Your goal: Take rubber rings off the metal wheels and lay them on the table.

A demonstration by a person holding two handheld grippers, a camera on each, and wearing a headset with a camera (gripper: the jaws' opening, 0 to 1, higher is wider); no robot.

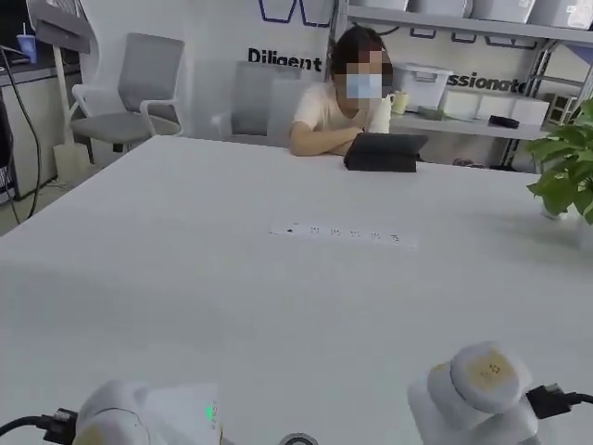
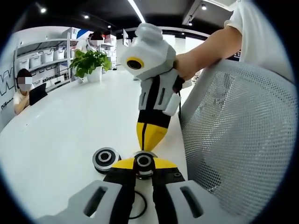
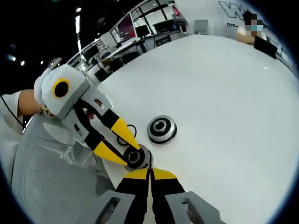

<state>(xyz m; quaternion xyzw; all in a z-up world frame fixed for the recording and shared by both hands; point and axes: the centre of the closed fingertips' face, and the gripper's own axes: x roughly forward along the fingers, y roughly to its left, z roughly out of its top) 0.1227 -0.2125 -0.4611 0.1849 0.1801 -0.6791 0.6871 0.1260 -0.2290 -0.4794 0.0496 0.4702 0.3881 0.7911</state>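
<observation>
My left gripper [image 2: 142, 164] is shut on a small metal wheel [image 2: 143, 161], held just above the white table [image 2: 60, 140]. My right gripper [image 2: 150, 141] comes in from the opposite side, jaws shut, and its yellow tips touch the rim of that wheel [image 3: 136, 157]. Whether they pinch its rubber ring I cannot tell. A second wheel [image 2: 106, 158] with its black ring on lies flat on the table beside them; it is also in the right gripper view [image 3: 162, 128]. A loose black rubber ring [image 2: 138, 206] lies on the table under my left jaws.
A grey mesh chair back [image 2: 238, 135] stands close to the table edge by the grippers. A flat white power strip [image 1: 343, 232] lies mid-table. At the far side a person sits with a dark tablet [image 1: 384, 151]. A potted plant [image 1: 565, 167] stands at the right.
</observation>
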